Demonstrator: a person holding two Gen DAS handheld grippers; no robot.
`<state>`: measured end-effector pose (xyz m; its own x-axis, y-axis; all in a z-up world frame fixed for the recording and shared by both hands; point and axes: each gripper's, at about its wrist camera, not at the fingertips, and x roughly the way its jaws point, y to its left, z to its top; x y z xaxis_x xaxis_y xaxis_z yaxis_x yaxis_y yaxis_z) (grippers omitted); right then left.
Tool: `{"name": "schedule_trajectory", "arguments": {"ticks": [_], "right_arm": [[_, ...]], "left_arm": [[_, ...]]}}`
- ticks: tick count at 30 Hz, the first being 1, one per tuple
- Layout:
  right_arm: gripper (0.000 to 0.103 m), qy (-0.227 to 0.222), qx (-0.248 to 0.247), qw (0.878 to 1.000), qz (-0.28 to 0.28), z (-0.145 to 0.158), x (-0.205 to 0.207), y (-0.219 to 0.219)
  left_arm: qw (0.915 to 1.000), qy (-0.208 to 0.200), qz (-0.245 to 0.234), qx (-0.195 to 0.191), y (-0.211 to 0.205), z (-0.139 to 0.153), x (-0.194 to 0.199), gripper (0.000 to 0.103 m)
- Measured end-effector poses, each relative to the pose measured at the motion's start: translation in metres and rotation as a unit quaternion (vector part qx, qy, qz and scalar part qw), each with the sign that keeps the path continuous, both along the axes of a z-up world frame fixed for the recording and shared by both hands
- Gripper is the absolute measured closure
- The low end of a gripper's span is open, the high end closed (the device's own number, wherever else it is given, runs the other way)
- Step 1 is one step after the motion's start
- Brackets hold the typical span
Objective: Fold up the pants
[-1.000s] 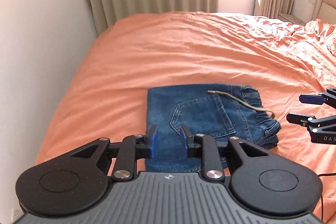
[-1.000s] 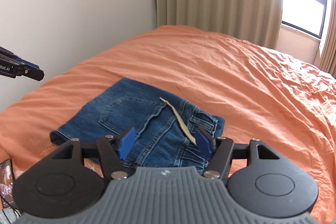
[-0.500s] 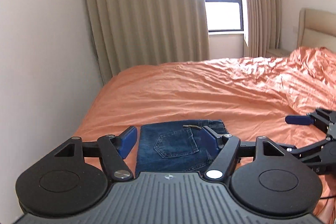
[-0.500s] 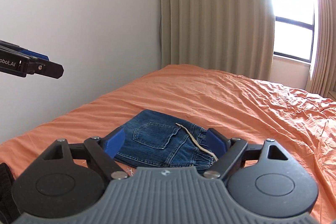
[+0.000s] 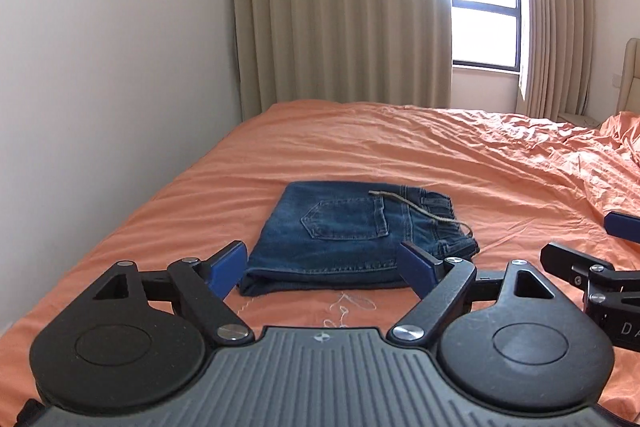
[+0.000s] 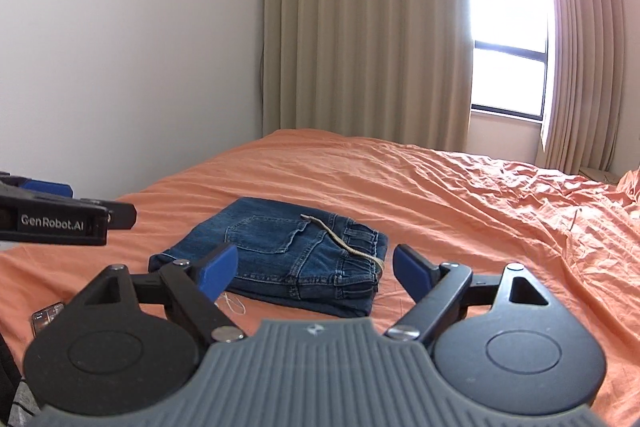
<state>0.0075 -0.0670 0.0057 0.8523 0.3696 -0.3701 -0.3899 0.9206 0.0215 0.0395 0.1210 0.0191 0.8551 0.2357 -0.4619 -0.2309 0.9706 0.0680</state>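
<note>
Pants (image 5: 352,239) lay folded on the bed (image 5: 400,151): soft, heavy denim, best gripped at the thick near hem. Left gripper (image 5: 322,269) was opening, empty; right gripper (image 6: 316,269) gaped, empty.

orange bedsheet (image 5: 360,147), beige curtains (image 5: 340,7), window (image 5: 484,35).

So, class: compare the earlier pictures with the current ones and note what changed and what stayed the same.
Both grippers pulled back from the folded jeans. The left gripper went from nearly closed over the denim to wide, its jaws opening with nothing between them. The right gripper also spread wider and stands open and empty. The jeans stayed folded on the orange bed, drawstring on top.
</note>
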Motion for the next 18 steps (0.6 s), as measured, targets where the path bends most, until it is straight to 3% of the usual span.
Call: {"name": "schedule_trajectory", "arguments": {"ticks": [7,18], "right_arm": [[0.022,0.069,0.014,0.997,-0.02,-0.035,0.021,0.0],[0.022,0.105,0.018,0.994,-0.032,-0.053,0.038,-0.001]], "left_arm": [[0.9984,0.051,0.016,-0.018,0.0,-0.042,0.011,0.004],[0.9949,0.098,0.013,-0.02,-0.012,-0.057,0.013,0.004]]}}
